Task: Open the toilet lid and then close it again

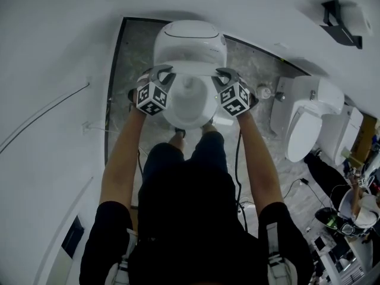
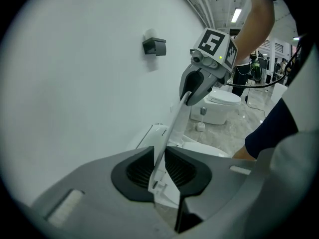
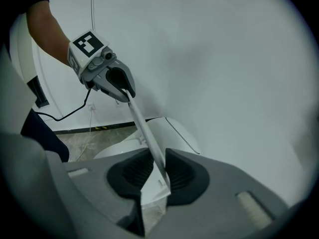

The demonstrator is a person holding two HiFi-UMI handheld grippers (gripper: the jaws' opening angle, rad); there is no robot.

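Note:
A white toilet (image 1: 190,40) stands against the wall below me, its bowl (image 1: 189,108) showing. The toilet lid (image 1: 190,70) is tilted up off the seat and held at both side edges. My left gripper (image 1: 161,71) is shut on the lid's left edge, my right gripper (image 1: 222,73) on its right edge. In the left gripper view the thin lid (image 2: 172,128) runs edge-on from my left gripper (image 2: 159,171) up to the right gripper (image 2: 192,91). The right gripper view mirrors this: the lid (image 3: 144,131) runs from the right gripper (image 3: 155,176) up to the left gripper (image 3: 119,83).
A second white toilet (image 1: 309,117) stands to the right, with a small bottle (image 1: 264,91) between the two. A black holder (image 1: 341,22) hangs on the wall. A cable (image 1: 238,159) trails over the marble floor beside my legs. White walls close in at the left and behind.

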